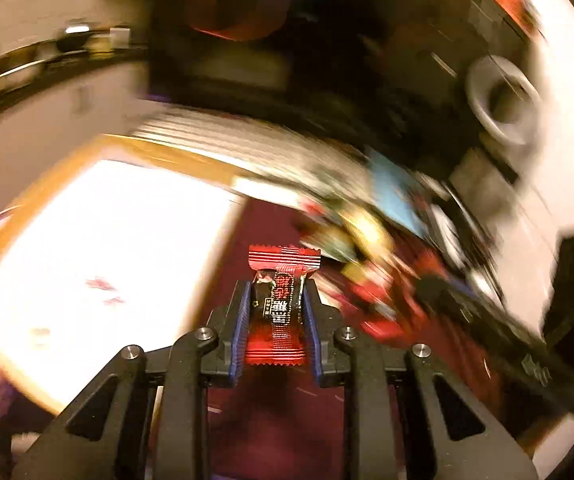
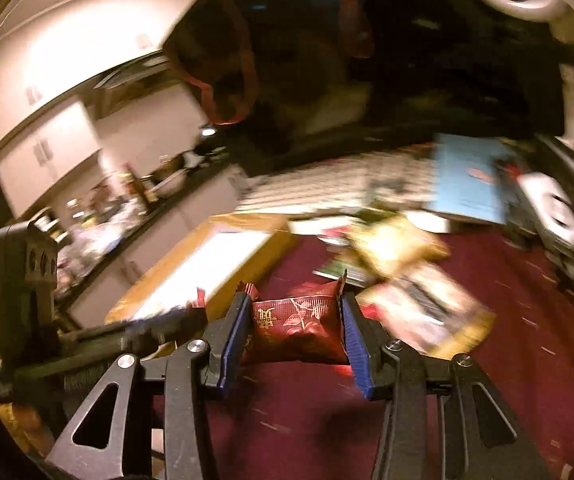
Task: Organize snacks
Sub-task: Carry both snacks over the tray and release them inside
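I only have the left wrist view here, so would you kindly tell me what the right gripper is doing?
Observer: The right gripper is shut on a dark red pouch with a gold print.
Operator: Thank you. Is the pouch on the cloth?
Observer: No, it sits between the pads above the maroon cloth.
Operator: Where is the box from there?
Observer: The yellow box lies ahead to the left, and the left gripper reaches in beside it.

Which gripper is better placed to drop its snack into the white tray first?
Probably left. The left gripper grips a red-and-black wrapped snack, and the white tray lies directly beside it. The right gripper with its dark red packet sits farther from the tray.
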Demonstrator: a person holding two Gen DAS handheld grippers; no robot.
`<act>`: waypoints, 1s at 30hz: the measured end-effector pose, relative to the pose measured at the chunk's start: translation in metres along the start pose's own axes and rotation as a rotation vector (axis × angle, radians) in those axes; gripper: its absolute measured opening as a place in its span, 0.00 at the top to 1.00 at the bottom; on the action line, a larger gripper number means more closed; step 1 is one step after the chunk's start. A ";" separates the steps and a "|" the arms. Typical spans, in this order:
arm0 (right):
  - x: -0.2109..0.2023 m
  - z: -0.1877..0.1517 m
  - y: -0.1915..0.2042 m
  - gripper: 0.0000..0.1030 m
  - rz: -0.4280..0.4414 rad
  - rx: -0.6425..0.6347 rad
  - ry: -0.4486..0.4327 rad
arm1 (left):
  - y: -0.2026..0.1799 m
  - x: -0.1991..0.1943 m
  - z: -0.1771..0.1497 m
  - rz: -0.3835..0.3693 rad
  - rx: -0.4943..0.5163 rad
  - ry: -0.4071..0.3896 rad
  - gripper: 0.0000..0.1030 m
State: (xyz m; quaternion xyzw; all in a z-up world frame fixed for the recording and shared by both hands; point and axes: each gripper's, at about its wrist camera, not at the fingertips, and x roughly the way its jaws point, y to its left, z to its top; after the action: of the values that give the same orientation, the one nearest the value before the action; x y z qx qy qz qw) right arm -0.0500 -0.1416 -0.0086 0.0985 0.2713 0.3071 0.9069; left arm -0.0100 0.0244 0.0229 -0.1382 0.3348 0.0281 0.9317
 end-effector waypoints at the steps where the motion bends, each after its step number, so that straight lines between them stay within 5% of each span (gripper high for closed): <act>1: 0.009 0.004 0.010 0.55 0.026 -0.005 0.015 | 0.020 -0.003 0.005 0.072 -0.046 -0.024 0.78; 5: 0.064 0.021 0.063 0.55 0.129 -0.066 0.092 | 0.089 0.005 0.009 0.231 -0.158 0.009 0.78; 9: 0.125 0.027 0.108 0.55 0.161 -0.108 0.195 | 0.127 0.019 0.006 0.268 -0.203 0.090 0.78; 14: 0.196 0.027 0.131 0.55 0.016 -0.236 0.290 | 0.115 0.037 0.000 0.275 -0.113 0.171 0.78; 18: 0.208 0.019 0.118 0.55 0.005 -0.200 0.295 | 0.111 0.056 -0.004 0.253 -0.085 0.222 0.78; 26: 0.205 0.015 0.108 0.50 0.054 -0.149 0.262 | 0.112 0.057 -0.005 0.279 -0.096 0.189 0.76; 29: 0.202 0.015 0.114 0.41 0.089 -0.159 0.241 | 0.111 0.058 -0.005 0.291 -0.085 0.186 0.70; 30: 0.201 0.016 0.116 0.40 0.100 -0.163 0.234 | 0.113 0.055 -0.006 0.287 -0.101 0.162 0.61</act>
State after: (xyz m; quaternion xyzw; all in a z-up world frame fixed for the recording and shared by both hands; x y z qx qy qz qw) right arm 0.0340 0.0723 -0.0422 0.0017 0.3442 0.3824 0.8575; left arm 0.0126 0.1288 -0.0427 -0.1375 0.4232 0.1664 0.8799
